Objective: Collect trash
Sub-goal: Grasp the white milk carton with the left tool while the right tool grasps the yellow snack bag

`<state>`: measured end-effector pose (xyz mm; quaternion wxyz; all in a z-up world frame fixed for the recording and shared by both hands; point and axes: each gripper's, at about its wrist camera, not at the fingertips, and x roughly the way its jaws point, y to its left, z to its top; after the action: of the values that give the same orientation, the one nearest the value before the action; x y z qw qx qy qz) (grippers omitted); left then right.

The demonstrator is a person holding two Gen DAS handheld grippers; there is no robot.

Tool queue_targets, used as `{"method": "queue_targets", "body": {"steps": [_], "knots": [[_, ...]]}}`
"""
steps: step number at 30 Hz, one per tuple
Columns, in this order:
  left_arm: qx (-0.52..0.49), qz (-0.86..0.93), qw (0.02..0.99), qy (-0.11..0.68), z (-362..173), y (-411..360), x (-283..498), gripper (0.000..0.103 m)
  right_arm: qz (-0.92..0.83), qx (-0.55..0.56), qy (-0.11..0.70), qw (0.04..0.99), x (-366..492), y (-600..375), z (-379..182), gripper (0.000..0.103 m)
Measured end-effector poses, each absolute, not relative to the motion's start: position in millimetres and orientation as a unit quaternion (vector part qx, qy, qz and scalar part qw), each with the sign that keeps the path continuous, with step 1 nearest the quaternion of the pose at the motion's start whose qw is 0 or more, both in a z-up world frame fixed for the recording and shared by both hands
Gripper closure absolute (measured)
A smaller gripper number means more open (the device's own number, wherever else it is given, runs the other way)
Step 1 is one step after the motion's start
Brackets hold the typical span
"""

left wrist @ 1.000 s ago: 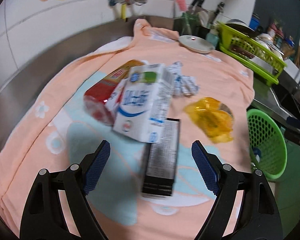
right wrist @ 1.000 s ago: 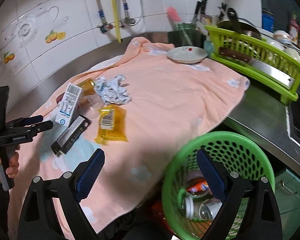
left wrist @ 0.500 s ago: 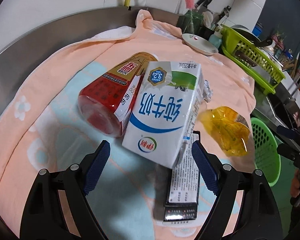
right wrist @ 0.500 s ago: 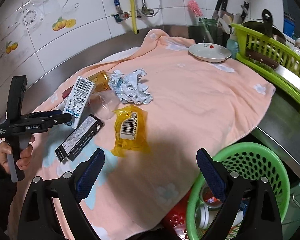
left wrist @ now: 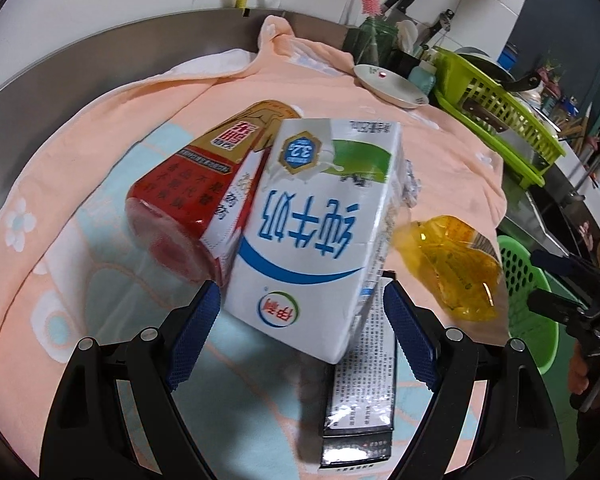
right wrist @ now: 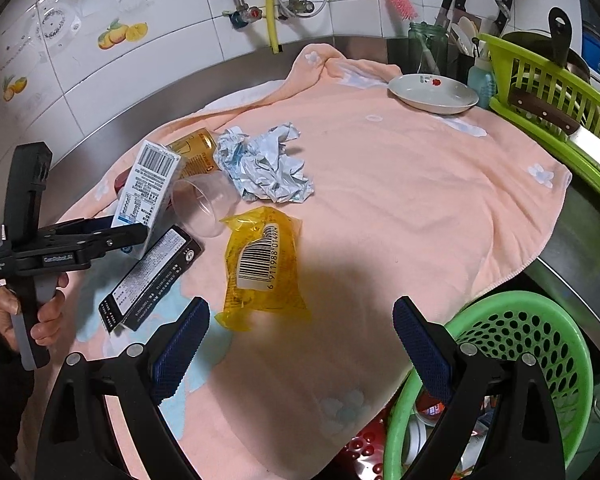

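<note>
We see our left gripper (left wrist: 302,320) spread wide around the near end of the milk carton (left wrist: 316,236), its pads beside the carton's sides without pressing them, on the peach towel (left wrist: 100,128) that covers the desk. The carton leans on a red-and-gold can (left wrist: 204,196) and overlaps a black box (left wrist: 362,392). Our right gripper (right wrist: 302,342) gapes empty above the towel, near the yellow wrapper (right wrist: 260,268), with crumpled paper (right wrist: 266,164) farther back and the green basket (right wrist: 556,356) at the desk's edge.
</note>
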<state>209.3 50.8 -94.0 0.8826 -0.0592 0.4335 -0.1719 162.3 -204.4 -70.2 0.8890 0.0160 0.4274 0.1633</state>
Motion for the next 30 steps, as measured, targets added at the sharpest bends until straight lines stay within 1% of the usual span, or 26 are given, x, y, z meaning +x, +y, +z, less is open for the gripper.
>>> {"method": "queue_targets", "body": {"steps": [2,3,4,5,12,17,19,26,27,28,30], "knots": [[-0.058,-0.18,0.884,0.429,-92,49,208,0.022,0.163,0.016,0.429,0.888,165,-205,-72,0.013],[-0.057,-0.183,0.884,0.427,-92,48,208,0.024,0.163,0.016,0.43,0.888,166,-204,-73,0.013],[-0.057,-0.19,0.884,0.424,-91,47,206,0.029,0.163,0.015,0.431,0.887,168,-203,-74,0.013],[-0.056,-0.194,0.884,0.422,-90,46,206,0.029,0.164,0.015,0.432,0.887,169,-203,-75,0.013],[-0.055,-0.196,0.883,0.423,-88,42,210,0.029,0.176,0.008,0.436,0.883,179,-192,-82,0.013],[-0.059,-0.198,0.879,0.43,-91,41,217,0.025,0.192,0.009,0.436,0.879,192,-178,-86,0.013],[-0.055,-0.197,0.878,0.432,-92,39,220,0.021,0.195,0.003,0.437,0.878,196,-172,-89,0.013],[-0.062,-0.187,0.878,0.437,-95,35,226,0.021,0.195,-0.003,0.446,0.874,209,-159,-100,0.013],[-0.057,-0.183,0.878,0.438,-95,33,227,0.021,0.194,-0.002,0.448,0.873,211,-158,-102,0.016],[-0.052,-0.178,0.88,0.438,-95,31,227,0.021,0.194,-0.002,0.45,0.872,212,-157,-104,0.022],[-0.035,-0.166,0.885,0.433,-94,26,226,0.021,0.195,-0.003,0.457,0.868,213,-154,-107,0.026]]}}
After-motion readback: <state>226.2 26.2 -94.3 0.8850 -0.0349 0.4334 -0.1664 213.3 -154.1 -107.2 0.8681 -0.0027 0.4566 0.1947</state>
